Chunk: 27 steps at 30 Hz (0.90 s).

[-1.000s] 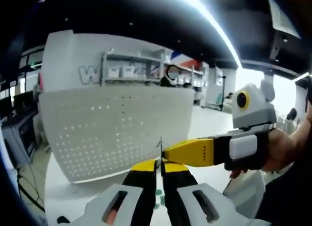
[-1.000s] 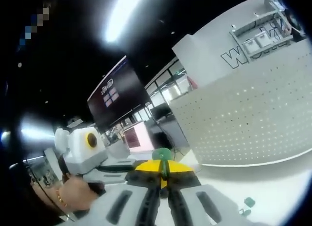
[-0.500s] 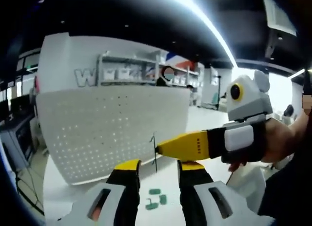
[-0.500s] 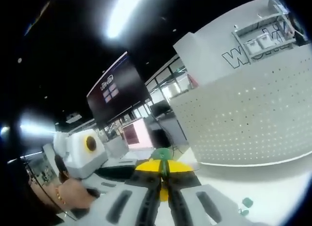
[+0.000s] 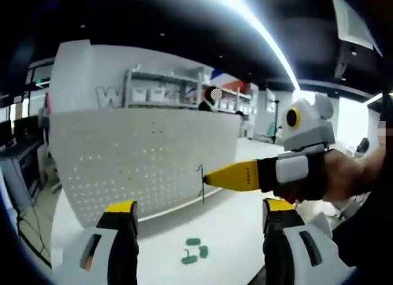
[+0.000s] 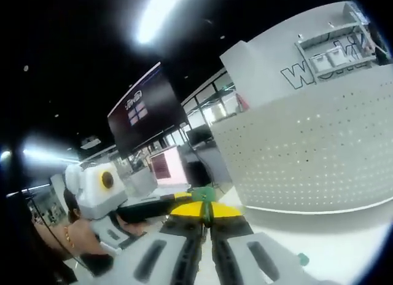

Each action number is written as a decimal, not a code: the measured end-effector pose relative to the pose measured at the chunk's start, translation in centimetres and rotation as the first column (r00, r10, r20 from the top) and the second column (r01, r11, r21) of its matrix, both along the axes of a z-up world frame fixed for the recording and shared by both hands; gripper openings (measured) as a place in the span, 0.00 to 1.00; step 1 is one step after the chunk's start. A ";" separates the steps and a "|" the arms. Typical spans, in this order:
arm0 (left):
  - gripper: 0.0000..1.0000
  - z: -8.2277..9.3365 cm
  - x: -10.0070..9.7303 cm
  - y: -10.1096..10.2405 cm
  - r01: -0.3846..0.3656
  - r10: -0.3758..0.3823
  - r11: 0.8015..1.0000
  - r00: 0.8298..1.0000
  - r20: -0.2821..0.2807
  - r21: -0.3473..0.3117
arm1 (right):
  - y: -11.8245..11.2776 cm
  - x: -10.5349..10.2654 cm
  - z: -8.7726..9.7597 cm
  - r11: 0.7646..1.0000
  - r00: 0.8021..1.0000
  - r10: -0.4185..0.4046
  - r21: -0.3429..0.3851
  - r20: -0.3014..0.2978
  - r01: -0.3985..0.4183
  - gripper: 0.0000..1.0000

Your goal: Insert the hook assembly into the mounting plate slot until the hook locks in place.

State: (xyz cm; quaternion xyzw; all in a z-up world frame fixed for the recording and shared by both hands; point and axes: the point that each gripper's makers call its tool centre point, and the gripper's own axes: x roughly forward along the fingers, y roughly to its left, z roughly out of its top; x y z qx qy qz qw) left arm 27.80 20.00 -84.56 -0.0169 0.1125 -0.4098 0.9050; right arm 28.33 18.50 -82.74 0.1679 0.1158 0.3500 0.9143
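White table point(image 5: 233, 230) bears the upright perforated panel point(image 5: 141, 162) and green pieces point(image 5: 194, 250).

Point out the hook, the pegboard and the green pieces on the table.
hook point(image 5: 201, 182), left gripper view, on its thin wire shank.
pegboard point(image 5: 141, 156), left gripper view, on its perforated face.
green pieces point(image 5: 194, 250), left gripper view, on the cluster's middle.

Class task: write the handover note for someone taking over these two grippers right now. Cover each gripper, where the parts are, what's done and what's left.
Left gripper: open, holding nothing.
Right gripper: shut on the thin dark wire hook, held in the air in front of the white perforated mounting plate, apart from it.
Small green pieces lie on the white table below.
Done: the hook sits in the right gripper alone.
Left: bring the hook to the plate, insert it in a slot until it locks.
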 end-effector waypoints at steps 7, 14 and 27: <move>0.99 -0.1 0.3 0.4 -0.010 0.010 1.000 1.000 0.007 0.005 | -1.3 0.5 -0.5 0.999 0.999 -0.046 -0.014 -0.001 0.046 0.00; 1.00 -1.2 -0.1 -0.3 0.008 -0.007 1.000 1.000 -0.020 0.008 | -2.9 1.9 -0.2 0.992 0.991 -0.128 -0.019 0.032 0.129 0.00; 1.00 -3.8 -1.4 -1.4 0.041 -0.036 0.996 0.997 -0.061 0.085 | -7.8 6.9 -0.2 0.945 0.943 -0.323 -0.025 0.085 0.326 0.00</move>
